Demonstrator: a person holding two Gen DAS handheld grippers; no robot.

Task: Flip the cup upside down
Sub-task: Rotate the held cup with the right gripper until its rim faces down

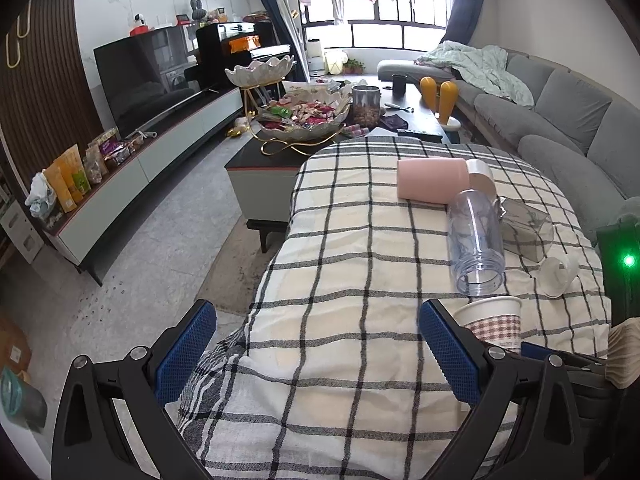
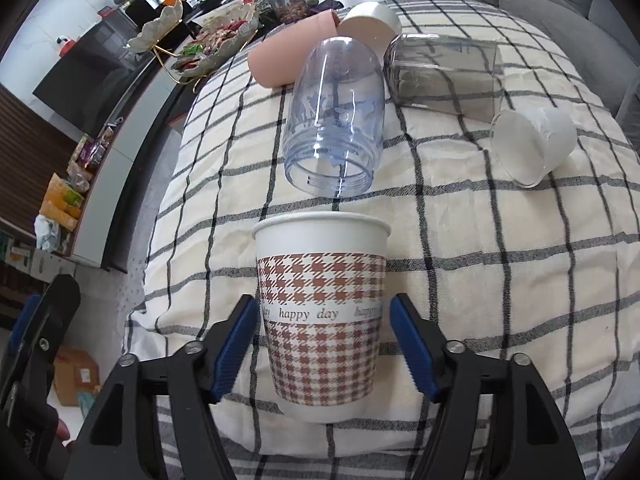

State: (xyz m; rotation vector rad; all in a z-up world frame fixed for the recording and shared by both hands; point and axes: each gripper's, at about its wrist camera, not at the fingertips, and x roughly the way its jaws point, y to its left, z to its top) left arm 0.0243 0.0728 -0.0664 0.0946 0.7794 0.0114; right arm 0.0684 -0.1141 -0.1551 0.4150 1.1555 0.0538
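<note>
- The checked tablecloth fills most of the right wrist view; nothing on it is flipped yet.
- The paper cup stands upright, mouth up, at lower centre: the whole turn is left to do.
- The right gripper brackets it, jaws spread, pads apparently just off the wall.
- The left gripper hangs released over bare cloth.
- Directly behind the cup, a clear bottle, a grey container, a pink cup and a small white cup lie toppled, crowding any forward swing.

Checked cloth (covers table): paper cup upright; clear bottle, pink cup on sides.
</note>
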